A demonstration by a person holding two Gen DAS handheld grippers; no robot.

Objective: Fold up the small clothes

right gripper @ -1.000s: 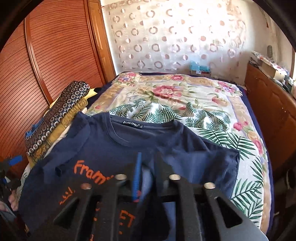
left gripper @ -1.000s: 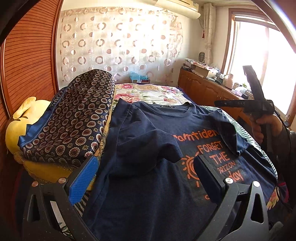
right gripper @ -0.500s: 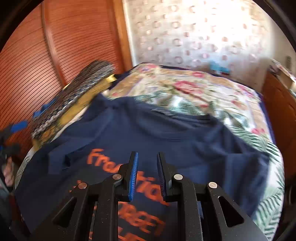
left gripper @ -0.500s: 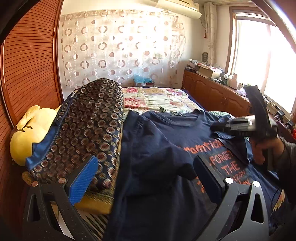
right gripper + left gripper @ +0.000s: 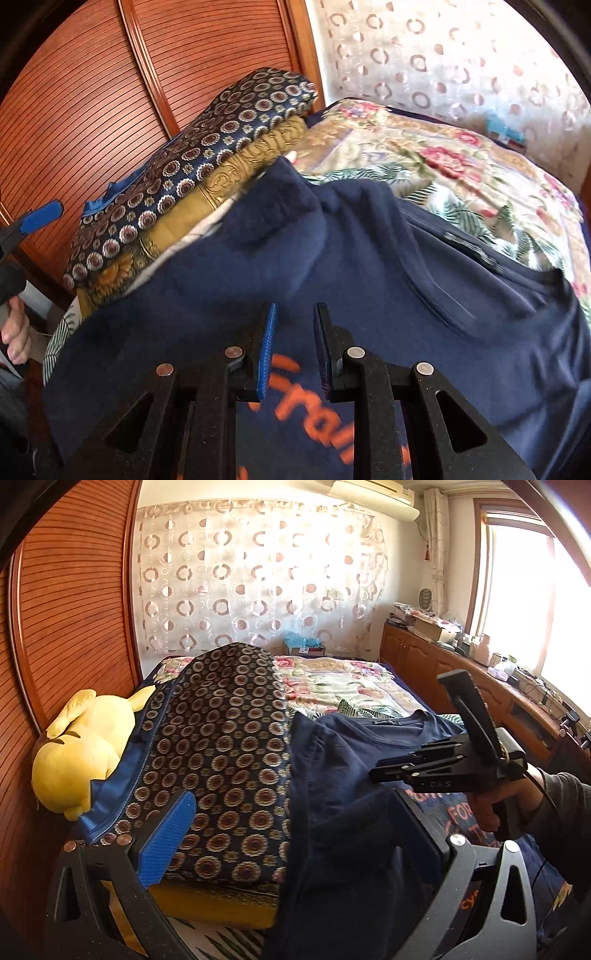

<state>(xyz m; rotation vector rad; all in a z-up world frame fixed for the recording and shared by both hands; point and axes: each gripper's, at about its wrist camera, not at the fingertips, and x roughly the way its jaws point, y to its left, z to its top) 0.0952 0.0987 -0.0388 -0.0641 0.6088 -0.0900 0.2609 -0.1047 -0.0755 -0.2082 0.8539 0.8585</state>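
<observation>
A navy T-shirt (image 5: 343, 812) with orange lettering lies face up on the bed; it also fills the right wrist view (image 5: 369, 266). Its left sleeve (image 5: 280, 214) is folded in over the chest. My left gripper (image 5: 295, 823) is wide open above the shirt's left side, holding nothing. My right gripper (image 5: 293, 343) hovers over the orange print with its jaws a narrow gap apart and nothing between them. It shows from the side in the left wrist view (image 5: 380, 771), held in a hand.
A stack of folded patterned quilts (image 5: 221, 760) lies along the shirt's left edge (image 5: 192, 173). A yellow plush toy (image 5: 77, 760) sits beside it against the wooden wardrobe (image 5: 110, 92). The floral bedspread (image 5: 461, 173) stretches beyond. A cluttered wooden cabinet (image 5: 461, 672) lines the window wall.
My right gripper let go of the cloth, opened slightly and swung left over the chest print. My left gripper shifted left toward the quilts, still open.
</observation>
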